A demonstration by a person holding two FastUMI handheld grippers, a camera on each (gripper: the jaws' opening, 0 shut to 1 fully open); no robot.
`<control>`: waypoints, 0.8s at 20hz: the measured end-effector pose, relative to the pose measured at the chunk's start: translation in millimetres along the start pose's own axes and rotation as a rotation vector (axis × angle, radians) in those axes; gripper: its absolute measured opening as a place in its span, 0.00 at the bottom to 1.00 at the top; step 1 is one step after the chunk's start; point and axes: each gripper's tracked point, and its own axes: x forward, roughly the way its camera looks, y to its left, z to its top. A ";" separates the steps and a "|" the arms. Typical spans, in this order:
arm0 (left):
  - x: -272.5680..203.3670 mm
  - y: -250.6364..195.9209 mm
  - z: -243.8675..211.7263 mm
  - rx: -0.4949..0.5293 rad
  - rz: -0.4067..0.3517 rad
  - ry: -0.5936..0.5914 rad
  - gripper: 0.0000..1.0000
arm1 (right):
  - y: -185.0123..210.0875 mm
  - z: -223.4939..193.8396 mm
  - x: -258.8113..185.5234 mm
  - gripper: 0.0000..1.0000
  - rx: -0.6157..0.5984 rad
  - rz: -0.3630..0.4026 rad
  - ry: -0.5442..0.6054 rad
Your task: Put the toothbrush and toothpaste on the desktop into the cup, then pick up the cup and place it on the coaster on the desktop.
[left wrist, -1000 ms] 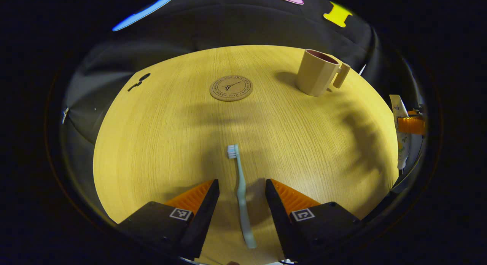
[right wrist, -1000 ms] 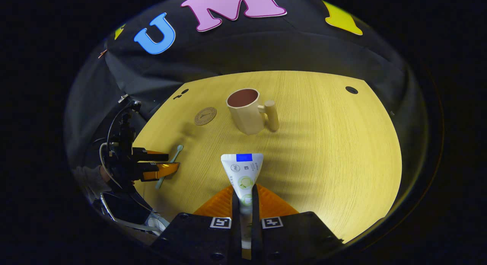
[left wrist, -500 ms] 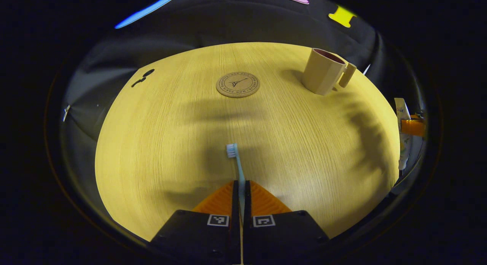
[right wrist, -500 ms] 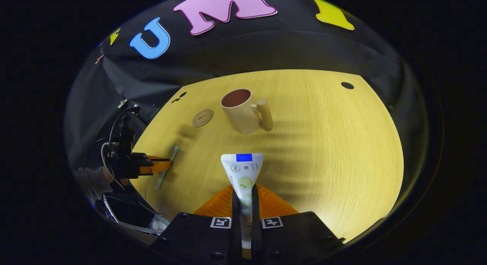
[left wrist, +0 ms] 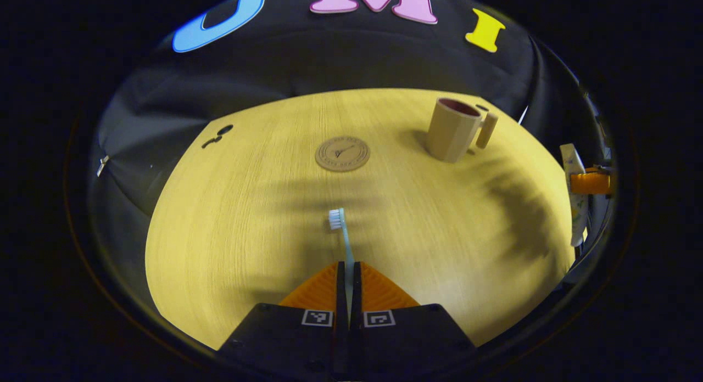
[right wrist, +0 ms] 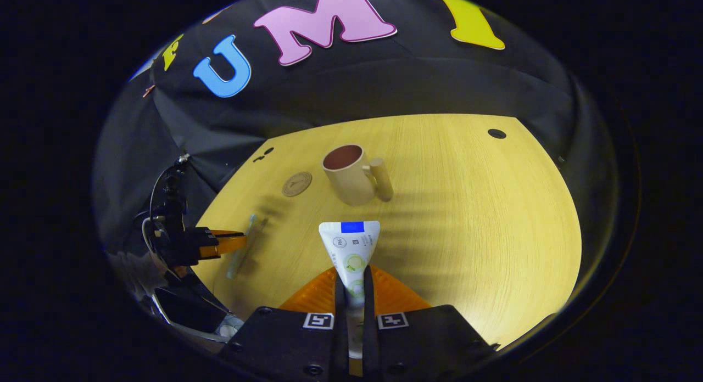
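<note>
Left gripper view puts your left gripper [left wrist: 347,269] low at the near side of the pale wood-grain desktop [left wrist: 247,223], its jaws drawn together on the handle of the slim light-blue toothbrush [left wrist: 344,245]. You hold the brush with its long axis running straight ahead along the fingers, white bristle head at the far end, pointing toward the round brown cork coaster [left wrist: 342,153]. Between the brush head and the coaster the wood lies bare, and so does the wide stretch to your left out to the desktop's curved edge, where two small dark holes [left wrist: 218,135] sit near the far left corner. The beige faceted cup with a peg handle [left wrist: 455,128] stands upright at the far right, well apart from the coaster, handle turned to its right; its mouth is open and its inside dark red. At the right rim of this view you can see the other gripper with the tube. In the right gripper view, your right gripper [right wrist: 355,280] is closed on the white toothpaste tube with green print [right wrist: 350,247], both fingers pressing its lower part. You hold the tube lengthwise along the fingers, its flat crimped end with a blue patch leading, aimed at the cup, with bare wood between them and broad free desktop to the right.
</note>
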 end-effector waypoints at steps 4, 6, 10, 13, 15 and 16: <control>-31.6 -25.7 35.1 -0.065 -0.028 -0.155 0.06 | 21.3 32.6 -13.5 0.14 -0.007 0.071 -0.119; -48.3 -41.0 56.6 -0.102 -0.048 -0.232 0.06 | 29.6 53.5 -19.8 0.14 -0.005 0.120 -0.184; -74.6 -66.3 91.5 -0.155 -0.082 -0.353 0.06 | 44.5 100.8 -25.8 0.14 -0.043 0.194 -0.291; -90.7 -77.6 108.9 -0.182 -0.069 -0.413 0.06 | 46.3 139.7 -15.1 0.14 -0.056 0.202 -0.341; -103.1 -85.4 113.6 -0.185 -0.067 -0.444 0.06 | 52.1 168.1 -5.2 0.14 -0.031 0.230 -0.382; -108.0 -89.8 115.9 -0.192 -0.072 -0.457 0.06 | 53.6 183.1 0.5 0.14 -0.014 0.245 -0.407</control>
